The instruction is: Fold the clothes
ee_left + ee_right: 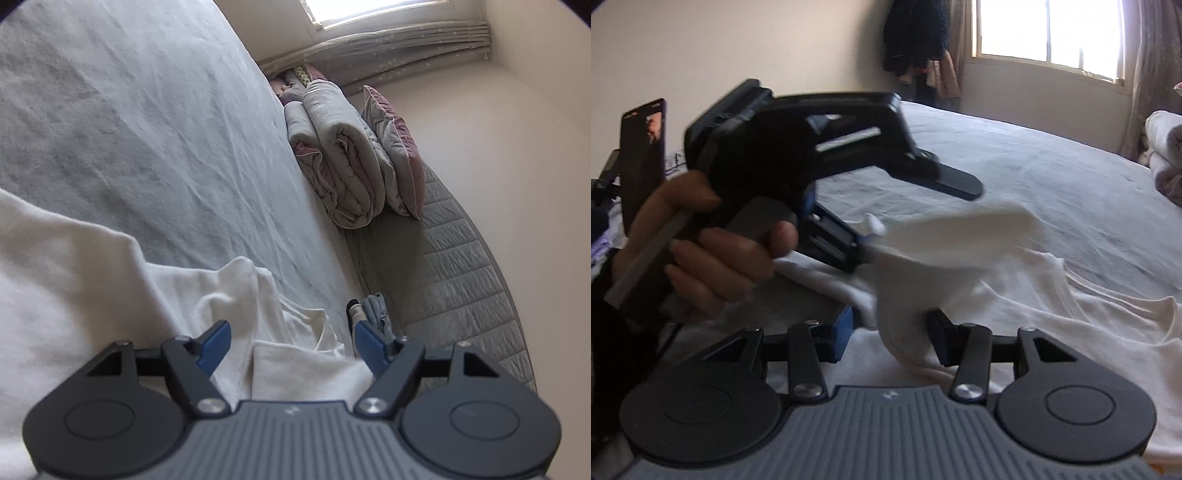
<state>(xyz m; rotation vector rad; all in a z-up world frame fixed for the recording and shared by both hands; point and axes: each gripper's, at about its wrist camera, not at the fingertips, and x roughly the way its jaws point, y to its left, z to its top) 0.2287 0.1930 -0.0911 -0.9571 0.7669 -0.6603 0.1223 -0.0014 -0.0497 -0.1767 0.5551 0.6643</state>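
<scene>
White cotton, soft and thin, was what the task had to deal with: a white garment point(74, 277) lay spread on the grey sheet of the bed point(147, 129), with many loose wrinkles and one flap point(960, 229) raised in the air and blurred.

The left hand-held gripper point(291, 332) had its blue fingers well apart. Cloth lay below and between them, but the pads did not press on it. In the right wrist view the raised flap ended near the tips of this gripper; whether it hung from one finger there I could not tell.

The right hand-held gripper point(892, 332) also stood with its fingers apart. A hanging fold of the garment passed between them, close to the black finger, with a gap on the side of the blue finger, so I judged that it was not clamped.

As I judged it, the garment would be very light and limp. It would keep no shape, would sag at once wherever it was not supported, and could slide a little on the smooth sheet. It was not fragile. A good hold would be on a hem, a seam or a corner, where the cloth is doubled, with one gripper at each end of the same edge so that the fold stays straight.
</scene>
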